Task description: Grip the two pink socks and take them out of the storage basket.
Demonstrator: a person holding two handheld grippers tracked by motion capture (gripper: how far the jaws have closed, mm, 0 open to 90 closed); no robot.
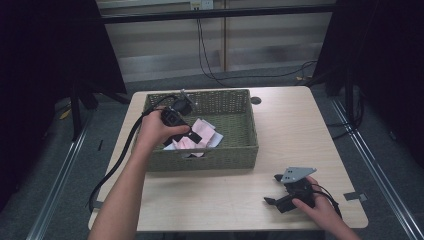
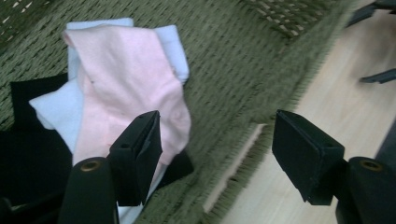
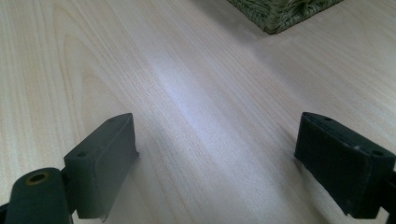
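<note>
Jaws of the left gripper [image 2: 217, 154] stood wide and empty above the pink cloth [image 2: 133, 93] in the basket [image 1: 210, 159] — placed for a pick — while the right gripper [image 1: 274, 192], also wide, rested idle on the table [image 1: 295, 130].

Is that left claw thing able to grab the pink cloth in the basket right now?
Probably yes. The left gripper hangs open just above the pink cloth, which lies on top of the pile in the basket, with nothing covering it.

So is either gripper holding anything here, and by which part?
Nothing is held. The left gripper hangs open over the pink cloth in the basket; the right gripper is open above the table.
</note>
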